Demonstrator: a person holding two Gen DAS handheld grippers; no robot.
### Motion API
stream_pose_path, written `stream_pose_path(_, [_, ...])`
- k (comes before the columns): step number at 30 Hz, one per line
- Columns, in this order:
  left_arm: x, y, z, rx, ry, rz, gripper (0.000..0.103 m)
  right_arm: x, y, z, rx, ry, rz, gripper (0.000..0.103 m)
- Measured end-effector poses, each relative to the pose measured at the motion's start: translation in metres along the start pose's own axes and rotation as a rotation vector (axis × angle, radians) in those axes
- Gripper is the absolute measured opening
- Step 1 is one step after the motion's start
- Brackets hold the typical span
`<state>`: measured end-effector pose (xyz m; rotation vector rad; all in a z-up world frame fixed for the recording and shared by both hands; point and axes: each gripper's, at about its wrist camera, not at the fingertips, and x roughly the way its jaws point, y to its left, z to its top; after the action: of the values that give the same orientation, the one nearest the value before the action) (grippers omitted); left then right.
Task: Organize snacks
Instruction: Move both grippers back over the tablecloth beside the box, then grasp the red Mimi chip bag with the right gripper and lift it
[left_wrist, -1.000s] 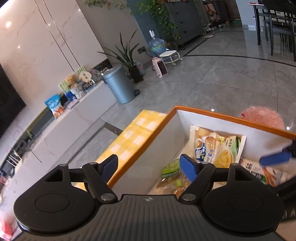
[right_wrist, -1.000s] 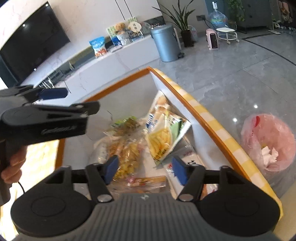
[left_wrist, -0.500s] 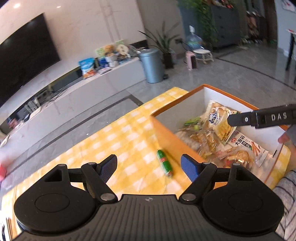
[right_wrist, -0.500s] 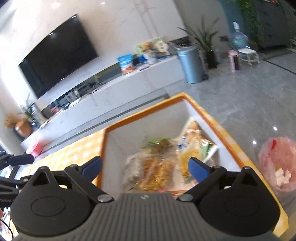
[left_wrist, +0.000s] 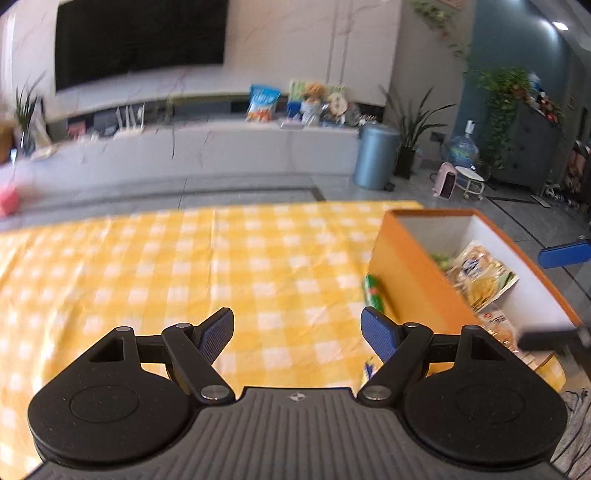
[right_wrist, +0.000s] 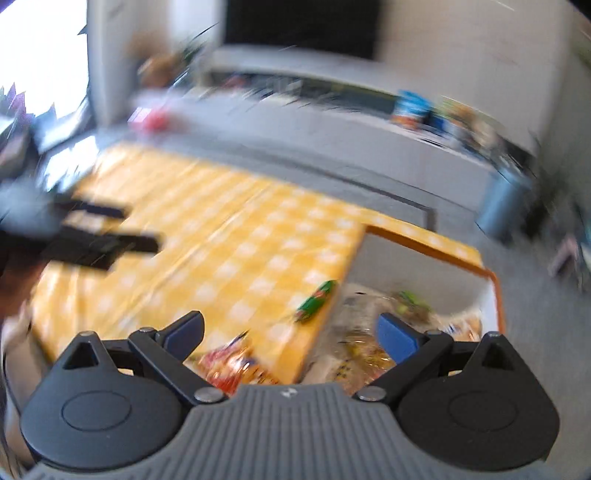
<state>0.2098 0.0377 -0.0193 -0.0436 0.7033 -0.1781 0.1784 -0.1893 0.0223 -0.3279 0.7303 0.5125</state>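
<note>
Yellow-checked cloth (left_wrist: 221, 266) | orange box (left_wrist: 413, 280) holds snack packets (left_wrist: 476, 277) | green snack (left_wrist: 373, 291) beside box | left gripper (left_wrist: 297, 332) spread, empty | right gripper (right_wrist: 290, 332) just widened, nothing between.

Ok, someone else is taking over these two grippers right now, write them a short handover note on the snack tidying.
Left gripper: open, empty, above the yellow checked tablecloth.
Right gripper: jaws have just been opening, nothing between them, near the box's edge.
Orange box stands at the table's right end with several snack packets already inside.
Left to do: the green packet lying on the cloth against the box's outer wall, and a red and yellow packet near the table's front edge, blurred in the right wrist view. Both still need to go in the box.
</note>
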Motion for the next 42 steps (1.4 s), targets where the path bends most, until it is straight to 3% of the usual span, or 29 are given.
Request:
stream_pose_path(5, [0.014, 0.028, -0.014, -0.042, 0.058, 0.046, 0.092, 0.025, 0.053, 0.018, -0.248, 0.159, 0.038, 0.097])
stream_pose_path(9, [0.012, 0.046, -0.023, -0.091, 0.093, 0.051, 0.092, 0.053, 0.095, 0.015, -0.524, 0.245, 0.063, 0.097])
stream_pose_path(12, [0.012, 0.052, -0.028, -0.095, 0.111, 0.054, 0.092, 0.085, 0.104, 0.011, -0.619, 0.340, 0.079, 0.097])
stream_pose_path(20, [0.013, 0.059, -0.034, -0.127, 0.142, 0.049, 0.092, 0.155, 0.094, -0.004, -0.634, 0.578, 0.146, 0.096])
stream_pose_path(28, [0.017, 0.054, -0.037, -0.089, 0.145, 0.033, 0.092, 0.203, 0.091, -0.010, -0.573, 0.746, 0.165, 0.077])
stream_pose_path(32, [0.017, 0.055, -0.037, -0.103, 0.129, 0.030, 0.092, 0.215, 0.087, -0.007, -0.540, 0.774, 0.173, 0.071])
stream_pose_path(33, [0.016, 0.056, -0.036, -0.106, 0.125, 0.024, 0.092, 0.215, 0.085, -0.005, -0.526, 0.775, 0.180, 0.064])
stream_pose_path(36, [0.012, 0.061, -0.034, -0.122, 0.111, 0.028, 0.092, 0.214, 0.081, 0.001, -0.453, 0.762, 0.163, 0.058])
stream_pose_path(42, [0.014, 0.072, -0.033, -0.148, 0.122, 0.049, 0.092, 0.197, 0.084, 0.006, -0.206, 0.627, 0.135, 0.050])
